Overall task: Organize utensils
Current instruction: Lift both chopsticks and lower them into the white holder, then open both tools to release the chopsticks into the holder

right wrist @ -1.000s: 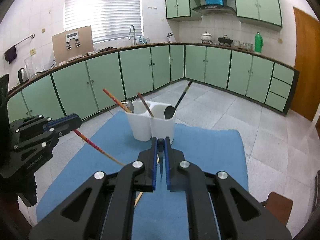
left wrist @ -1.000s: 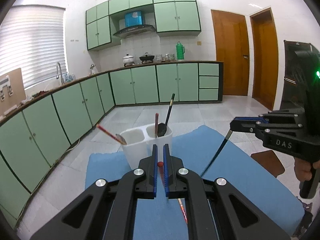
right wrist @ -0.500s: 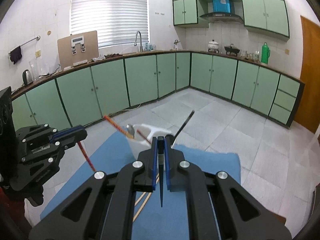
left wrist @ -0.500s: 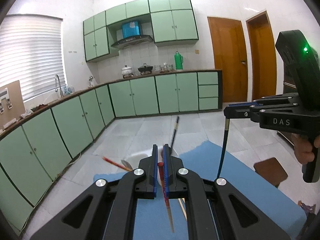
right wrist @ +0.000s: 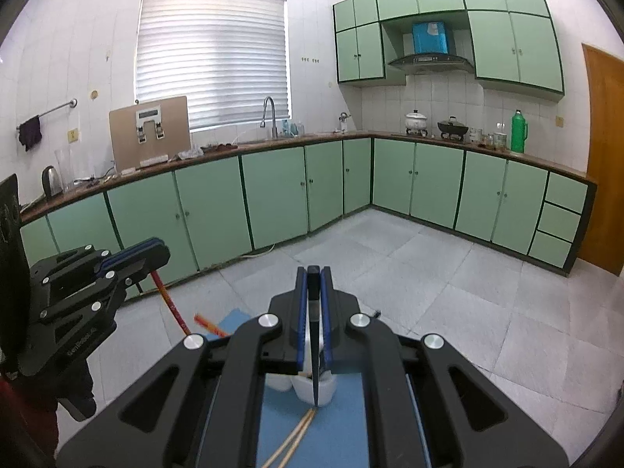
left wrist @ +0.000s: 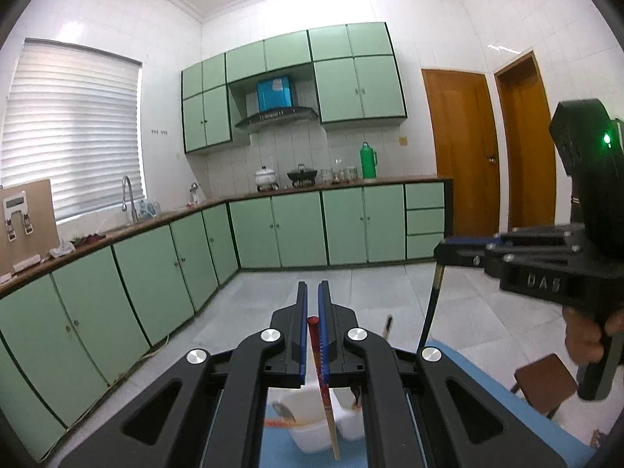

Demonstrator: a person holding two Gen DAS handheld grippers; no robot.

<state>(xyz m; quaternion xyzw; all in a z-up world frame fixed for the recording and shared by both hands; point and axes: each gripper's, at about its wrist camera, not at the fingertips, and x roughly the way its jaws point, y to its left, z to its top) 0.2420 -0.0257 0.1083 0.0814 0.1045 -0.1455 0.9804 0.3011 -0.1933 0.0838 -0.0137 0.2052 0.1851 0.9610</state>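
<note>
Blue mat [right wrist: 343,433] under white two-cup holder [left wrist: 312,435], the landmark. Left gripper [left wrist: 312,312] raised over holder, fingers clamped on red chopstick [left wrist: 323,382], tip hanging toward a cup, presumably for dropping in. Right gripper [right wrist: 314,292] likewise above holder, pinching dark chopstick [right wrist: 314,370]. Pale chopsticks [right wrist: 292,440] left on mat before holder.

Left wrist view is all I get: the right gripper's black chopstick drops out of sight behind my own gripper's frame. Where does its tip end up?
Observer: From the right wrist view, the black chopstick hangs from the shut right gripper, its tip lined up with the white holder; whether it is inside, I can't tell.
Operator: Anything left to collect?
Observer: Yes, two pale wooden chopsticks lie on the blue mat, just in front of the holder.
</note>
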